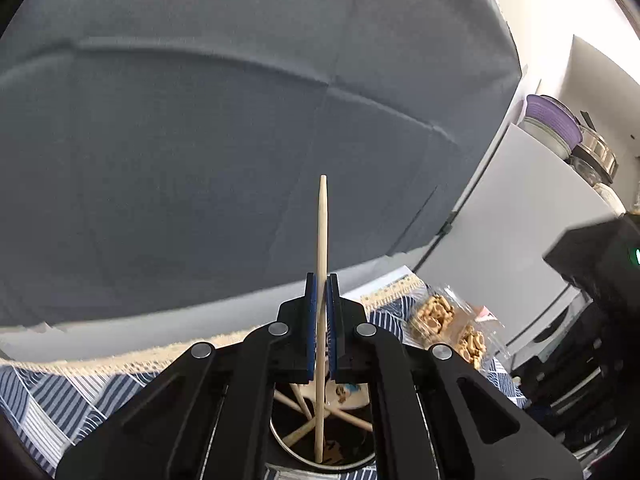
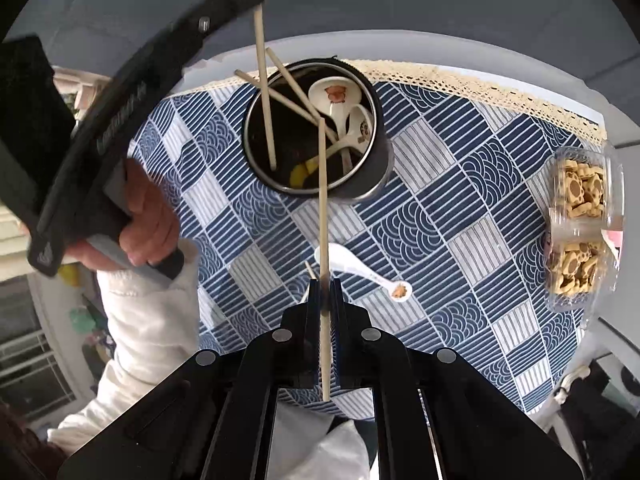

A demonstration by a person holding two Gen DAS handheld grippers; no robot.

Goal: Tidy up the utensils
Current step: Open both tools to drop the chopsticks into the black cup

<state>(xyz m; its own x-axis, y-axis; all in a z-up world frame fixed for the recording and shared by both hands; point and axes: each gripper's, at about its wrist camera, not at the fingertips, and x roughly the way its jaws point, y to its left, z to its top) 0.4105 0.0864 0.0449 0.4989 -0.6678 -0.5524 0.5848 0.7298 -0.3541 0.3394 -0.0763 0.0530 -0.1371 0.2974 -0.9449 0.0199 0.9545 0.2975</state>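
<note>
My left gripper (image 1: 321, 282) is shut on a wooden chopstick (image 1: 321, 248) held upright, its lower end inside the round metal utensil cup (image 1: 288, 446) below. From the right wrist view this chopstick (image 2: 264, 92) dips into the cup (image 2: 378, 168), which holds other chopsticks and two white spoons (image 2: 334, 98). My right gripper (image 2: 325, 286) is shut on a second chopstick (image 2: 323, 216) pointing toward the cup's near rim. A white spoon (image 2: 360, 270) lies on the blue patterned tablecloth (image 2: 460, 200) just ahead of the right gripper.
A clear plastic box of biscuits (image 2: 582, 220) sits at the table's right edge; it also shows in the left wrist view (image 1: 452, 328). A grey sofa back (image 1: 240, 120) rises behind the table. Bowls (image 1: 556, 128) stand on a white cabinet at right.
</note>
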